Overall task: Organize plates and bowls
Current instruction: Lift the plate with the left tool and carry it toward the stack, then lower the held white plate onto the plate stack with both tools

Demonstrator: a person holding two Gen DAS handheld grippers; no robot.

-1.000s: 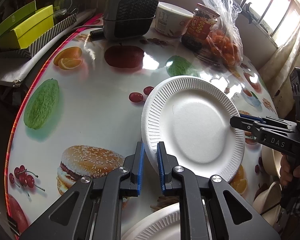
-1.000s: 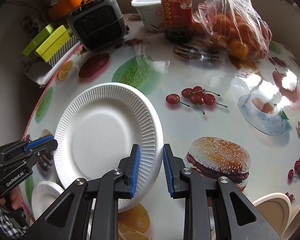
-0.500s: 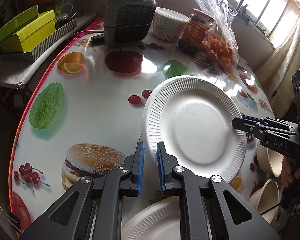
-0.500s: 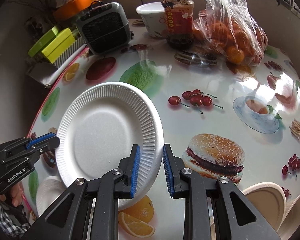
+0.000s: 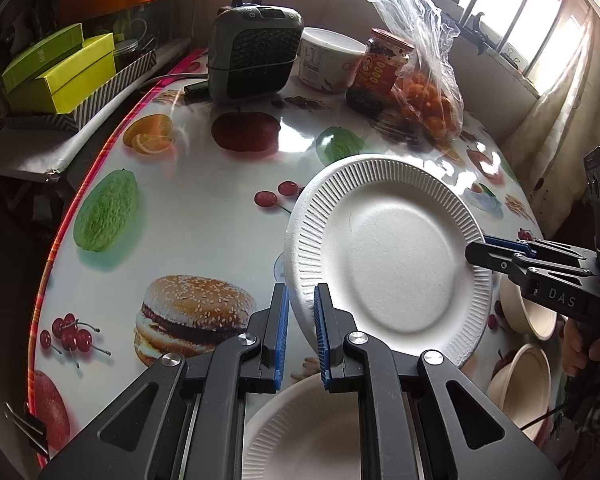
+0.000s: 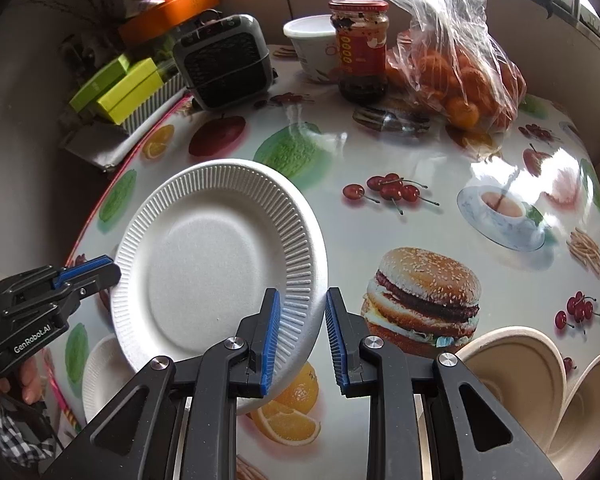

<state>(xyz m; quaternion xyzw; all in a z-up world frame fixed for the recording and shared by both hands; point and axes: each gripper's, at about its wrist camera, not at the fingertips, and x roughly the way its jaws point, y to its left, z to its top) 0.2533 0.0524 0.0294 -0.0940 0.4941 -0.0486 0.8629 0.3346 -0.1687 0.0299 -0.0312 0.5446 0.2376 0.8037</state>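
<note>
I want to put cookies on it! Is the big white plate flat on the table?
No, it's tipped up off the table: the plate has the left gripper and right gripper at opposite rims.
</note>
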